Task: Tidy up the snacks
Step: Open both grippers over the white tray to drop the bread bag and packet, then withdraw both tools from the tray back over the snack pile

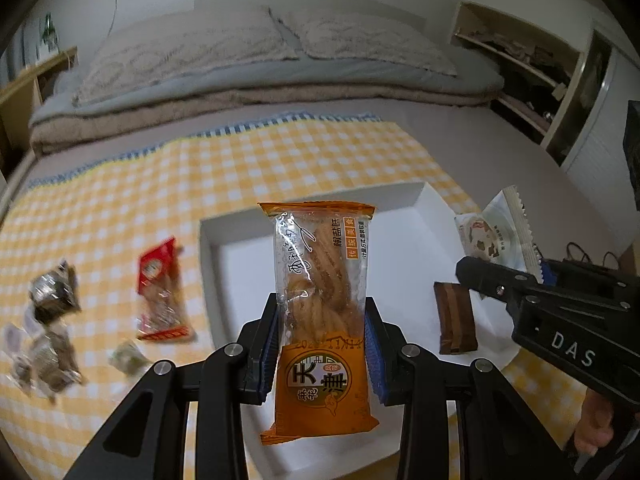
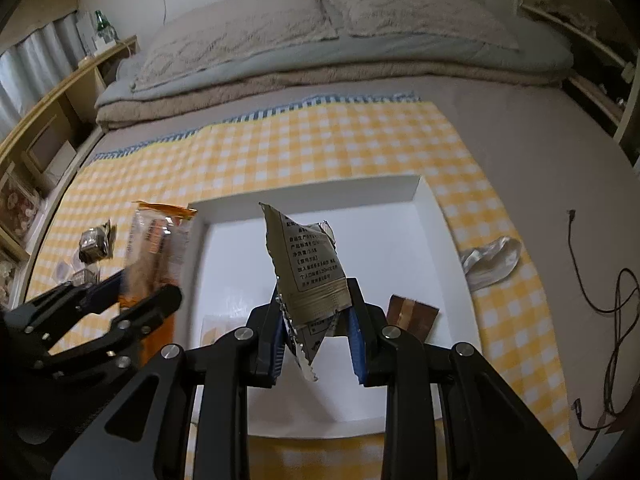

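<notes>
My left gripper [image 1: 322, 320] is shut on an orange and clear packet of twisted dough sticks [image 1: 320, 264], held upright above the white tray [image 1: 240, 272]. In the right wrist view that packet [image 2: 152, 256] and left gripper [image 2: 144, 292] hang over the tray's left rim. My right gripper [image 2: 316, 312] is shut on a pale sachet [image 2: 308, 268] with printed text and a serrated edge, also above the tray [image 2: 380, 248]. From the left wrist view the sachet [image 1: 500, 232] and right gripper [image 1: 480, 272] are at the right. A brown packet [image 1: 456, 316] [image 2: 412, 316] lies in the tray.
The tray sits on a yellow checked cloth [image 1: 280, 160] spread over a bed. A red packet [image 1: 160, 292] and several small wrapped snacks [image 1: 52, 292] lie on the cloth to the left. A crumpled white wrapper [image 2: 492, 258] and a black cable [image 2: 600, 280] lie to the right.
</notes>
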Tool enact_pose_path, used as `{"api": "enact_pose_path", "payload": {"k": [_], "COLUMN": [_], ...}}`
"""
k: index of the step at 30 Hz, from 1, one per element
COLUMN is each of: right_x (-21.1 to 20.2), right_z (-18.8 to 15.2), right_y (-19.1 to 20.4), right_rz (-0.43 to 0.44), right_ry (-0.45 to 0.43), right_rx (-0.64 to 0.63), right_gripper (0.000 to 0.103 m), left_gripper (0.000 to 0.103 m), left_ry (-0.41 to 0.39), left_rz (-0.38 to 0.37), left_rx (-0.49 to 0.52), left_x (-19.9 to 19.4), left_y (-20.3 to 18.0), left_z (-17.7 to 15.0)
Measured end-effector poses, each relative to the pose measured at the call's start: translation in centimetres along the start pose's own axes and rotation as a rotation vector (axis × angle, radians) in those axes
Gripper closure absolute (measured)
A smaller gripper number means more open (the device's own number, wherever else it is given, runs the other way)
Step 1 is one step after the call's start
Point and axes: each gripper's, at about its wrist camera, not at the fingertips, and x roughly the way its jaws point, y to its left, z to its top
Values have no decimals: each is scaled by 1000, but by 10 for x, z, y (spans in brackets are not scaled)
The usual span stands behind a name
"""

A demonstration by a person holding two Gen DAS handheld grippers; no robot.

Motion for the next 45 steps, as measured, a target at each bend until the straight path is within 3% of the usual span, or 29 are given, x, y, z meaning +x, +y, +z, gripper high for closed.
{"api": "enact_pose_path", "payload": {"k": [9, 12, 22, 29, 32, 37, 40, 42, 45], "right_x": [19, 23, 25, 17, 11, 2, -3, -6, -13], "right_z": [-2, -3, -2, -3, -5, -7, -10, -11, -11], "right_y": [-4, -5, -5, -12, -14, -18, -20, -21, -19], "right_rz": [-2, 0, -2, -6, -12, -24, -29, -38, -48], "right_ry": [75, 86, 94, 73, 68, 60, 56, 42, 14], "right_rx": [12, 15, 25, 56, 56, 64, 72, 75, 79], "right_gripper": [76, 75, 72, 41, 37, 27, 14, 0, 0], "left_gripper": [61, 49, 46, 44, 40, 23, 0, 0, 0], "left_ry": [52, 34, 32, 46, 49, 31, 12, 0, -5], "left_rz": [-71, -64, -36, 3, 10, 24, 23, 30, 41], "left_rx": [-54, -62, -46, -44, -35, -23, -23, -19, -28], "left_x": [40, 40, 16, -6, -14, -31, -42, -49, -60], "left_y": [13, 21, 19, 19, 19, 19, 23, 26, 35], "left_z": [10, 17, -1, -8, -10, -11, -14, -16, -19]}}
